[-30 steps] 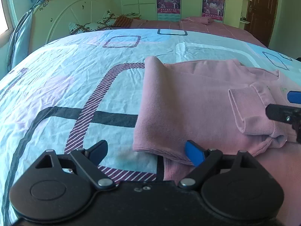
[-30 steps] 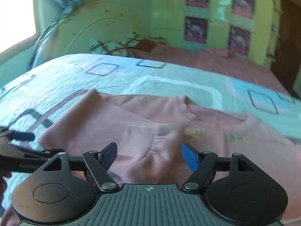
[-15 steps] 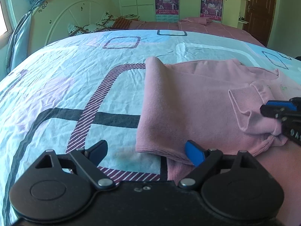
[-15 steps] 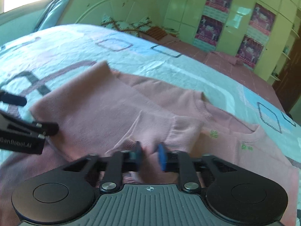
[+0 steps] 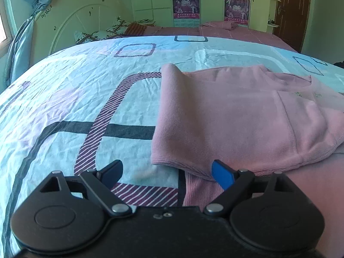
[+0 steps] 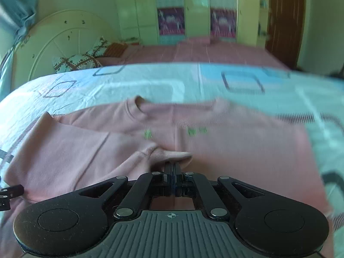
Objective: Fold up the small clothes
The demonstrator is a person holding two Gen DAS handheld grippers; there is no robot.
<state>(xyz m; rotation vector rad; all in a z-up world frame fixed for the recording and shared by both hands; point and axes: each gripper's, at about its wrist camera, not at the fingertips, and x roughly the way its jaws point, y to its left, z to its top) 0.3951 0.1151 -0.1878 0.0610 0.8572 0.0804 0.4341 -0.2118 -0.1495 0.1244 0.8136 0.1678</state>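
A small pink sweater [image 5: 236, 116] lies on the bed with its left side folded over the body; it also shows in the right wrist view [image 6: 225, 146]. My left gripper [image 5: 167, 172] is open, low over the sheet at the sweater's near left hem, its blue finger [image 5: 222, 174] touching the ribbed edge. My right gripper [image 6: 172, 167] is shut on the sleeve cuff [image 6: 169, 153] and holds it over the sweater's chest, below the small green print [image 6: 193, 131]. The neckline [image 6: 142, 105] points away from me.
The bed sheet [image 5: 75, 107] is light blue with dark and striped bands. A white headboard [image 5: 86, 25] and pillows [image 6: 79, 61] stand at the far left. A pink bed, green wardrobes with posters and a brown door [image 5: 292, 10] lie beyond.
My right gripper closed on the sleeve cuff and carried it to the right across the sweater, out of the left wrist view. My left gripper has stayed in place, open.
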